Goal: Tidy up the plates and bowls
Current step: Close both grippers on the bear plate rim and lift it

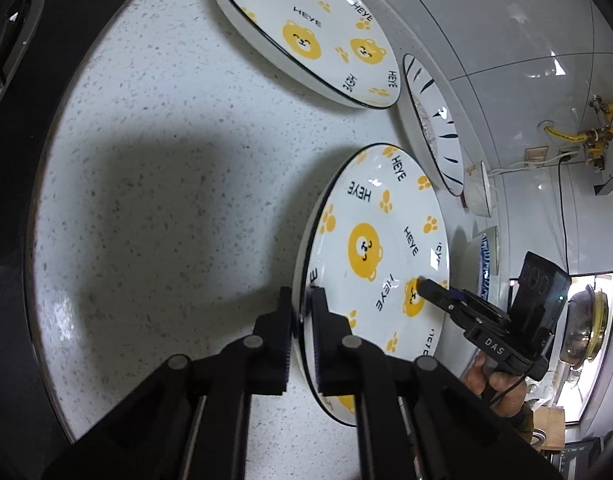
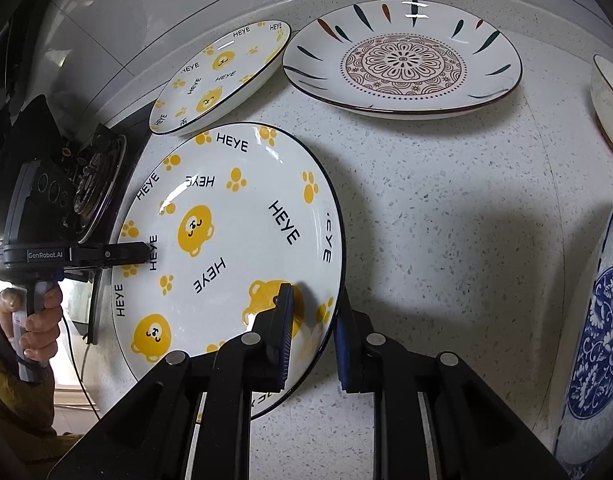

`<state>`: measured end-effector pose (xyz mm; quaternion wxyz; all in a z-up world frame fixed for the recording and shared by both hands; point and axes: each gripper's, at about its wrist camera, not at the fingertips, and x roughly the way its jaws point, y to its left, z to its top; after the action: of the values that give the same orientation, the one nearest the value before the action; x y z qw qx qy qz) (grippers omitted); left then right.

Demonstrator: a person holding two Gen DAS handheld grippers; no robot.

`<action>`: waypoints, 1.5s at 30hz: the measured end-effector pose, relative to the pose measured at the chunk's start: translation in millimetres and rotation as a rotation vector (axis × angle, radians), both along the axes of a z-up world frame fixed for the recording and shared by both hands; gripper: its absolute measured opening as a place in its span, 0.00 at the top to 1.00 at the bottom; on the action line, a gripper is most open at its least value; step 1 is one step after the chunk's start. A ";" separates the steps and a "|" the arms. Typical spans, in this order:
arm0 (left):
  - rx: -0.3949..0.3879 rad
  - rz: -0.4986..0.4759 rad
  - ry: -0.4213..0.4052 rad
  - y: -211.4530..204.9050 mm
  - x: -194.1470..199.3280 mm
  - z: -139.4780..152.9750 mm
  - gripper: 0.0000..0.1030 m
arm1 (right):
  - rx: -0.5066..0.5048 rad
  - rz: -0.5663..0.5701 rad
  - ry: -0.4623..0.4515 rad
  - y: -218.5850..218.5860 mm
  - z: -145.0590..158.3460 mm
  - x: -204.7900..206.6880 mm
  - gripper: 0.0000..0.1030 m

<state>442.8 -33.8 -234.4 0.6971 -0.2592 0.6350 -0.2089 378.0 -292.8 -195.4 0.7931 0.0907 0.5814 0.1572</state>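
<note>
Left wrist view: the left tongs are clenched on the near rim of a bear plate, one black ribbed finger under the rim, the other over it. The plate is round, glossy white ceramic with a thin dark edge, yellow bear faces, paw prints and "HEYE" lettering. At its far rim the right tongs grip it too, held by a hand. Beyond the left tongs lies a second bear plate of the same pattern, apart from the first. Right of that sits a striped plate, then a small pale bowl and the edge of a blue plate. All rest on a speckled white stone table against grey glossy tiles.

Right wrist view: the right tongs pinch the near right rim of the big bear plate, blue-padded fingers either side of the edge. The left tongs clamp its opposite rim, a hand on the grip. Past the plate lie the second bear plate and, touching its edge, the striped plate with a brown floral medallion. Right of the tongs are the bowl and the blue-flowered plate. Counted: four plates, one bowl.
</note>
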 end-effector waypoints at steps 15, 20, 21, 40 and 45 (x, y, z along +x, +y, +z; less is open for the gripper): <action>0.039 -0.035 -0.126 7.6 -68.4 60.2 0.91 | -0.018 -0.022 -0.110 24.9 54.0 -74.8 0.85; 0.035 -0.056 -0.126 25.3 -105.8 65.2 0.91 | -0.035 -0.019 -0.103 49.9 56.1 -113.4 0.85; 0.040 -0.062 -0.119 29.5 -114.8 63.4 0.90 | -0.035 -0.019 -0.095 52.6 53.0 -118.0 0.85; 0.116 -0.173 -0.049 31.8 -141.5 15.6 0.89 | -0.070 -0.098 0.016 61.6 -0.3 -139.3 0.86; 0.148 -0.196 -0.107 27.8 -147.4 21.0 0.85 | -0.076 -0.096 0.017 65.8 -0.6 -140.7 0.85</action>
<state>295.4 -6.0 -213.5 0.7235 -0.1323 0.6328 -0.2421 237.3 -227.1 -196.0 0.7976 0.0898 0.5888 0.0960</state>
